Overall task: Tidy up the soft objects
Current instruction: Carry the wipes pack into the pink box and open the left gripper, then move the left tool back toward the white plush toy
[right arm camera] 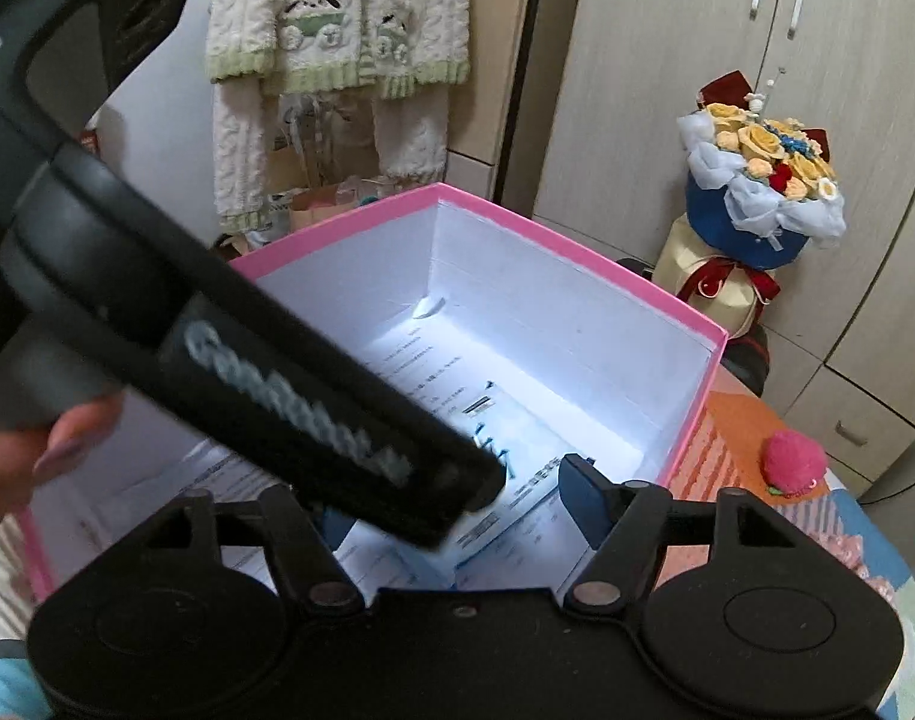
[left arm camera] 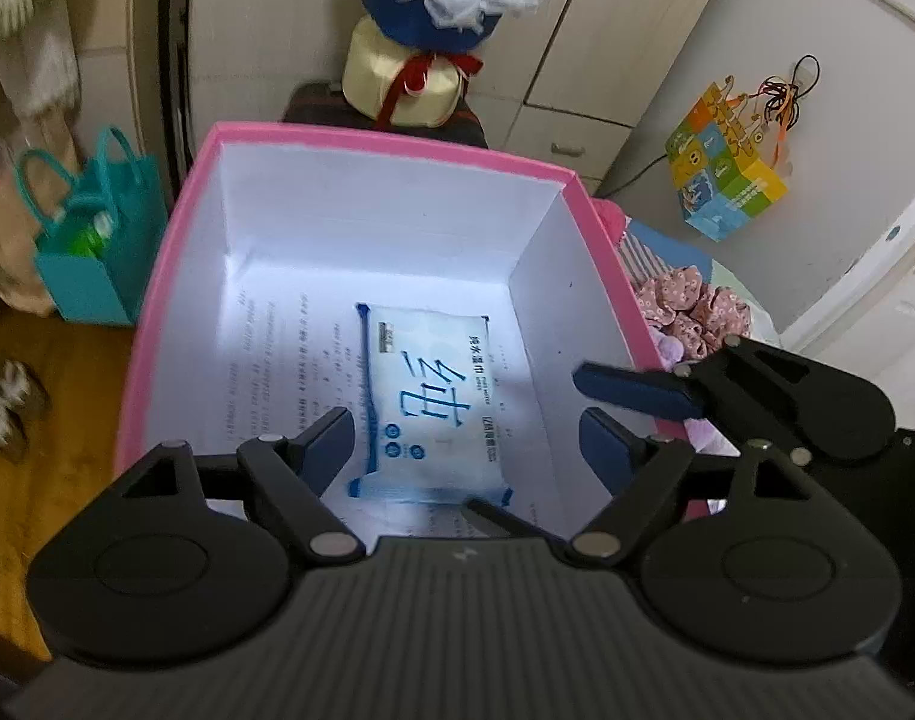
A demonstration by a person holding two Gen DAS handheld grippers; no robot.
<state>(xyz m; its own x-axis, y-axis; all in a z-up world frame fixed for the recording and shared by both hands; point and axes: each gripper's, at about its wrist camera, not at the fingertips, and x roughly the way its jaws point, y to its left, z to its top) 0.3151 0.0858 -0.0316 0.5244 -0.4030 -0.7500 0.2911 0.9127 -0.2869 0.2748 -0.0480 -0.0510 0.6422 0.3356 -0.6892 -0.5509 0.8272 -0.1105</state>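
A pink box (left arm camera: 391, 138) with white inner walls stands open. A white and blue pack of wet wipes (left arm camera: 427, 408) lies flat on printed paper on its bottom. My left gripper (left arm camera: 469, 450) is open and empty above the near end of the pack. My right gripper (right arm camera: 451, 510) is open and empty over the box's (right arm camera: 691, 414) near right corner; its finger (left arm camera: 631, 390) reaches over the right wall in the left wrist view. The left gripper's body (right arm camera: 265, 372) crosses the right wrist view and hides most of the pack (right arm camera: 517, 480). A pink flowered scrunchie (left arm camera: 691, 312) lies right of the box.
A flower bouquet (left arm camera: 451, 12) stands on a dark stool behind the box. A teal bag (left arm camera: 97, 246) sits on the floor at left. A colourful carton (left arm camera: 727, 174) hangs at right. A pink plush ball (right arm camera: 793, 459) lies on the patterned cloth. Knitted clothes (right arm camera: 337, 30) hang behind.
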